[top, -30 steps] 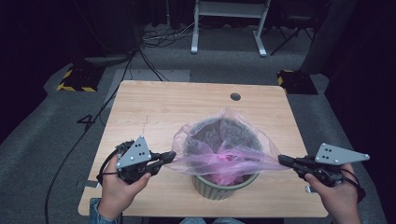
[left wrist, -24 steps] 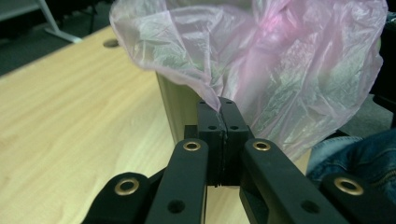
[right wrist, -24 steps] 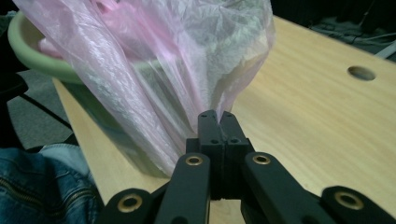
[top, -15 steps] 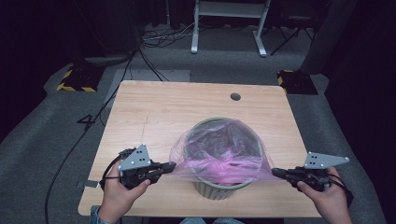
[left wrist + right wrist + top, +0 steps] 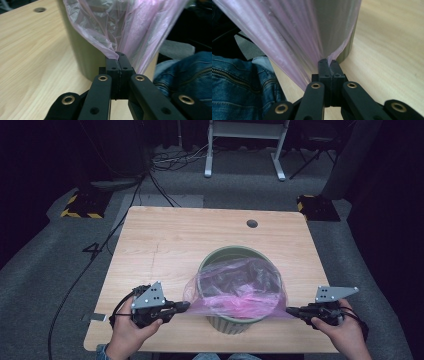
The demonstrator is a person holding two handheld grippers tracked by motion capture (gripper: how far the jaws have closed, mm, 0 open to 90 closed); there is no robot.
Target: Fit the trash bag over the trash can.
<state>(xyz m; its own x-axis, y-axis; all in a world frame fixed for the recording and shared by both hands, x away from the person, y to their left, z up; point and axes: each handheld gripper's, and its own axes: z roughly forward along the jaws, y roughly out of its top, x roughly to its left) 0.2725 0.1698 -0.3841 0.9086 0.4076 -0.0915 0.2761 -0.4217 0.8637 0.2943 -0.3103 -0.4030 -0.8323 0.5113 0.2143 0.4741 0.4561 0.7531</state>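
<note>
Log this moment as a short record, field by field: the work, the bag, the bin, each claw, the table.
work: stretching a bag over a bin
bag: pink plastic bag, pulled wide to both sides, draped over the near rim
bin: green round bin, upright on the table, far rim uncovered
left claw: left claw, jaws shut on the bag's edge
right claw: right claw, jaws shut on the opposite edge
table: wooden table, round hole near the far edge

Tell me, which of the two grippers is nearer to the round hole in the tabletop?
Right, though only slightly. The right gripper sits below the hole and a little to its right; the left gripper sits below it, farther off to its left.
</note>
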